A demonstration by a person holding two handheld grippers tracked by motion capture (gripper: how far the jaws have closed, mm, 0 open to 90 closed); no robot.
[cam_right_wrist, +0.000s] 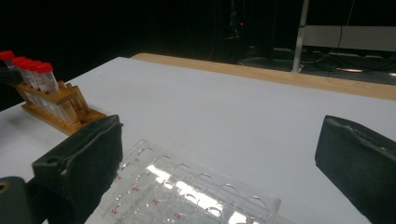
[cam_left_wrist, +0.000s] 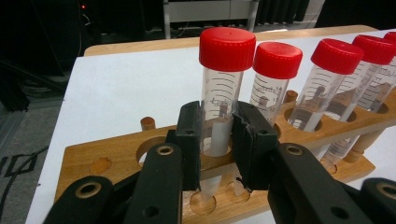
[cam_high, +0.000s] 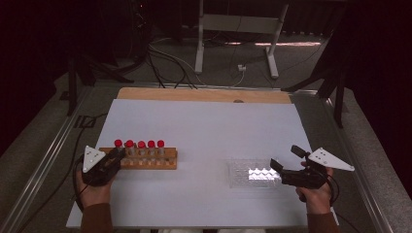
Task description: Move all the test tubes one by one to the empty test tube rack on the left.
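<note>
A wooden rack (cam_high: 167, 162) on the white table holds several clear tubes with red caps (cam_high: 145, 145) in a row. My left gripper (cam_high: 118, 154) is at the rack's left end, shut on the leftmost tube (cam_left_wrist: 224, 84). Its black pads (cam_left_wrist: 189, 135) press the tube's clear body below the cap, and the tube stands upright in its hole in the rack (cam_left_wrist: 107, 156). My right gripper (cam_high: 285, 157) stands open at the right end of a clear plastic well plate (cam_high: 243, 174). In the right gripper view the jaws spread wide over the plate (cam_right_wrist: 187, 196), with nothing between them.
The white sheet (cam_high: 209, 126) covers a wooden tabletop whose far edge (cam_high: 204, 94) shows. The rack has one free hole (cam_left_wrist: 144, 154) left of the held tube. Behind the table are a metal stand (cam_high: 238, 29) and cables on the floor.
</note>
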